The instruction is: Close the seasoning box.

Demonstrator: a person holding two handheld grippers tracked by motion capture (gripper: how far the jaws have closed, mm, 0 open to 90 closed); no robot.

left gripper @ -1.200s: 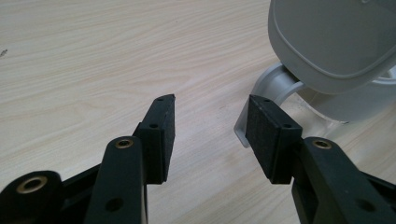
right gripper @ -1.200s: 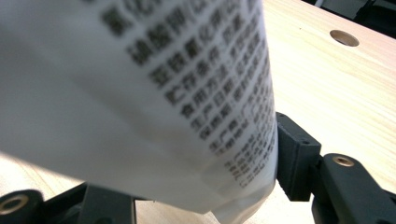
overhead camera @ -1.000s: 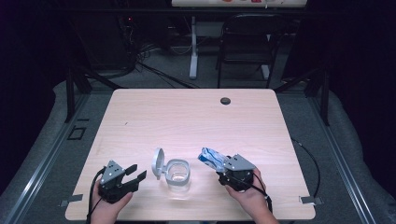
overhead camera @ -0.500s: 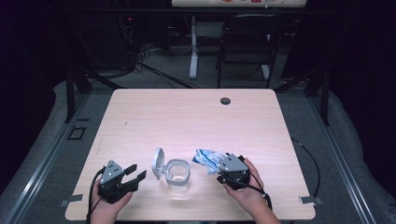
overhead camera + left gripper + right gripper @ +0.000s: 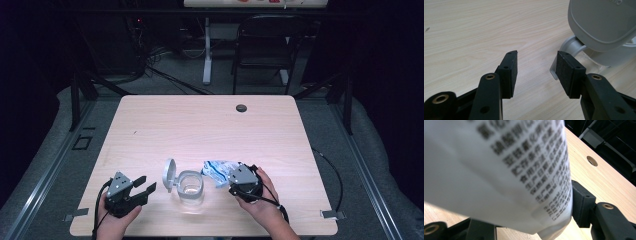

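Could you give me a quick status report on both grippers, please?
Left gripper open beside jar, lid flipped up. Right gripper shut on printed bag over jar. Nothing in the way.

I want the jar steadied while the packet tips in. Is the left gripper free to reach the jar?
Probably yes: the left gripper is open, and bare table lies between it and the jar.
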